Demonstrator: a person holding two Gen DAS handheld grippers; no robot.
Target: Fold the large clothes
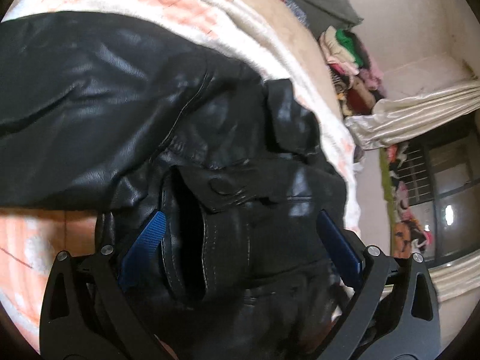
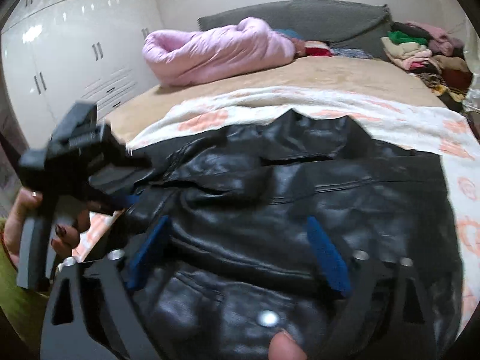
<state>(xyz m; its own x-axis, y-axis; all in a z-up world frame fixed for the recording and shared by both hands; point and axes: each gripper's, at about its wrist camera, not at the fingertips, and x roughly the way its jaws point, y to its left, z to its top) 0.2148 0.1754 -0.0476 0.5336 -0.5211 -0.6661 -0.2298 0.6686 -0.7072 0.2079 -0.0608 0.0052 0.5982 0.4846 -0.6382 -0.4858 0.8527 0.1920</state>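
**A:** Any writing you can read on the black leather jacket [image 2: 300, 186]?

**B:** None. No label or brand shows; there is only a round snap [image 1: 220, 186] on a tab and a shiny stud [image 2: 268, 319] close to your right camera.

**A:** Where does it lie?

**B:** On the white blanket with orange prints [image 2: 462, 150], spread over the bed [image 2: 300, 81]. In your right view its long axis runs left to right, with the collar edge at the far side, toward the pink quilt [image 2: 219, 54].

**A:** And the room around it?

**B:** Bare blanket shows beyond the far edge and to the right of the jacket. A heap of clothes [image 2: 426, 54] sits at the far right corner, well apart.

**A:** Your tongs?

**B:** Your right tongs [image 2: 240, 234] stand spread over the leather, the blue pads not pressing it. Your left tongs [image 1: 240, 234] are also spread wide, with a bunched fold of the jacket between the pads; I cannot tell whether they touch it. In the right view your left hand [image 2: 21, 210] is at the jacket's left edge.
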